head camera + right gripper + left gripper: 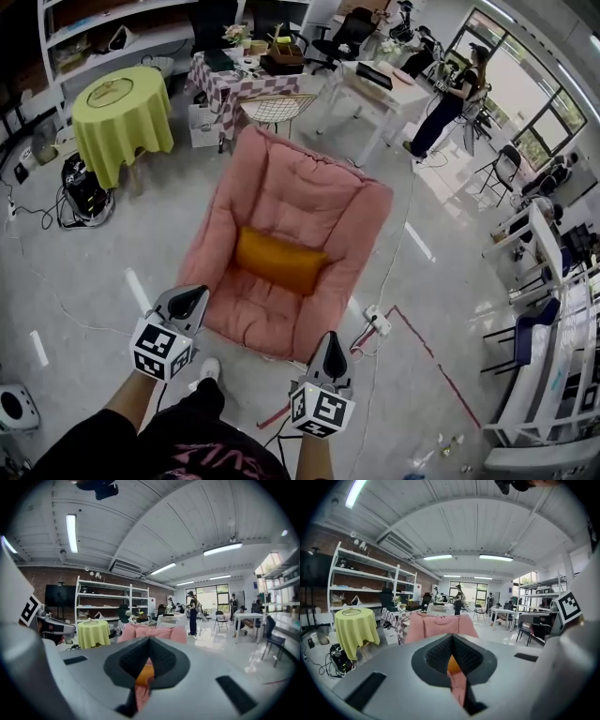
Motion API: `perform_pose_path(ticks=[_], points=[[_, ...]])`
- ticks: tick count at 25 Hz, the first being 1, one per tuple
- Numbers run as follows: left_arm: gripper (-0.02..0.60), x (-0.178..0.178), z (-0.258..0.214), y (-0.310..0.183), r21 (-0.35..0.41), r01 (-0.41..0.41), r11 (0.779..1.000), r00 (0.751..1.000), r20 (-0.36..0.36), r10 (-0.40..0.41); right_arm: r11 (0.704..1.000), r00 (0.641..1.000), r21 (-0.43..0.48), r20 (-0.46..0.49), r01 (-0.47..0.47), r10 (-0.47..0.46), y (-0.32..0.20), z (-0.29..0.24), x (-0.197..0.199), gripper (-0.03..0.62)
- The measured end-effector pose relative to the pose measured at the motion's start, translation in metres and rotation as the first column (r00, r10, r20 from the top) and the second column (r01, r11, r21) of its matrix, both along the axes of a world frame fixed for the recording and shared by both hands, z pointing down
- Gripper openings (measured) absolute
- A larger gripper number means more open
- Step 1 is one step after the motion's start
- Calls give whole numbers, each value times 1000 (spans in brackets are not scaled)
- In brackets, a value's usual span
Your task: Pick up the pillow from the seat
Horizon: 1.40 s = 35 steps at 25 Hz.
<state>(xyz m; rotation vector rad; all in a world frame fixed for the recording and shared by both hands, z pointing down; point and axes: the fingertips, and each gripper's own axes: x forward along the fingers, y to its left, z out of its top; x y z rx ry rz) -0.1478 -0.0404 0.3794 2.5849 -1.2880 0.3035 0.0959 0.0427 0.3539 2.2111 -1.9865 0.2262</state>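
- Large open workroom with a pale glossy floor (441, 281); a round table under a yellow cloth (120, 112) and shelving stand well behind, and a person (445, 98) stands far off by the windows.
- Pink padded seat (309, 197) sits mid-floor, directly ahead of the person holding the grippers.
- Orange pillow (278, 260) lies on the seat cushion, just below where the backrest meets it.
- Left gripper (192, 302): jaws pressed together and empty. It is held in the air near the seat's front left corner, touching nothing.
- Right gripper (330, 345): jaws likewise together and empty, at the seat's front right edge.
- Key relation: the pillow lies forward of both grippers and between their two lines, its long axis running crosswise to the way they point.
- The pillow's left end is ahead and inward of the left gripper; its right end is almost straight ahead of the right gripper.
- Each gripper view shows a sliver of orange through the notch below its closed tips, so both are aimed roughly at the pillow.
- Judgement: the left gripper looks slightly nearer, though the margin is small. Either one, or both taking an end each, could reach it.
- Judgement: the jaws must open before any grasp. The pillow is soft, so a pinch across its short side should hold.
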Motion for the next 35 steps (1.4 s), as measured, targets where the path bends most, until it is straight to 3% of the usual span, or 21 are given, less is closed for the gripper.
perform_pose_path(ticks=[14, 21, 35], points=[[8, -3, -2, -85, 14, -78, 997, 997, -16, 79, 995, 996, 27, -2, -92, 92, -69, -9, -14, 18], [8, 0, 1, -86, 1, -92, 996, 995, -44, 92, 994, 994, 25, -10, -106, 107, -67, -9, -11, 18], [8, 29, 8, -81, -15, -27, 1000, 1000, -6, 27, 999, 999, 13, 24, -45, 45, -68, 2, 24, 18]])
